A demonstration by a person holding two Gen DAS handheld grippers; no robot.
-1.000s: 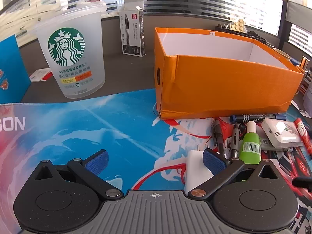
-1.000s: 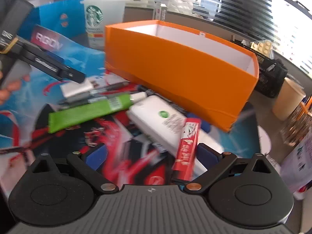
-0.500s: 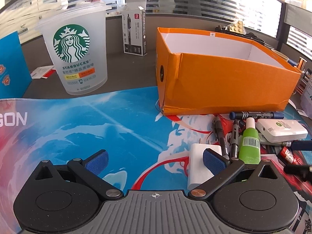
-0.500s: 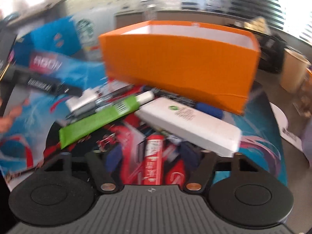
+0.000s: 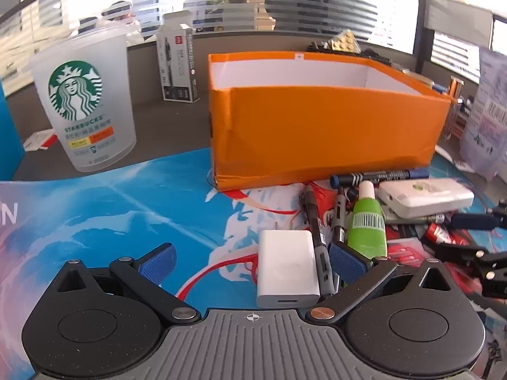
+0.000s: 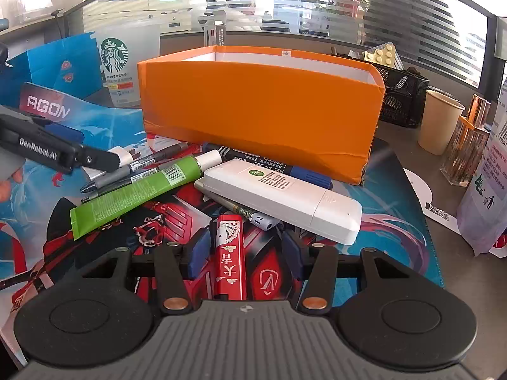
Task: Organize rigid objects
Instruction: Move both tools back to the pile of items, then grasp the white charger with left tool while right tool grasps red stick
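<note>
An orange box (image 5: 326, 133) with a white inside stands open on the mat; it also shows in the right wrist view (image 6: 259, 107). In front of it lie a green tube (image 6: 136, 193), a white rectangular device (image 6: 282, 199), a blue marker (image 6: 269, 164), several pens (image 6: 139, 171) and a white charger (image 5: 286, 267). My right gripper (image 6: 245, 253) straddles a red playing-card box (image 6: 229, 258), jaws partly closed with a gap on each side. My left gripper (image 5: 252, 261) is open with the charger between its fingers, against the right finger.
A Starbucks cup (image 5: 84, 107) and a black pen carton (image 5: 179, 66) stand left of the box. A blue paper bag (image 6: 54, 63) is far left. A mesh organiser (image 6: 401, 95), paper cup (image 6: 440, 120), glass bottle (image 6: 465, 145) and a pouch (image 6: 488, 190) crowd the right.
My right gripper swung left over the red card box and narrowed its jaws around it. My left gripper moved forward and right, bringing the white charger between its fingers.
</note>
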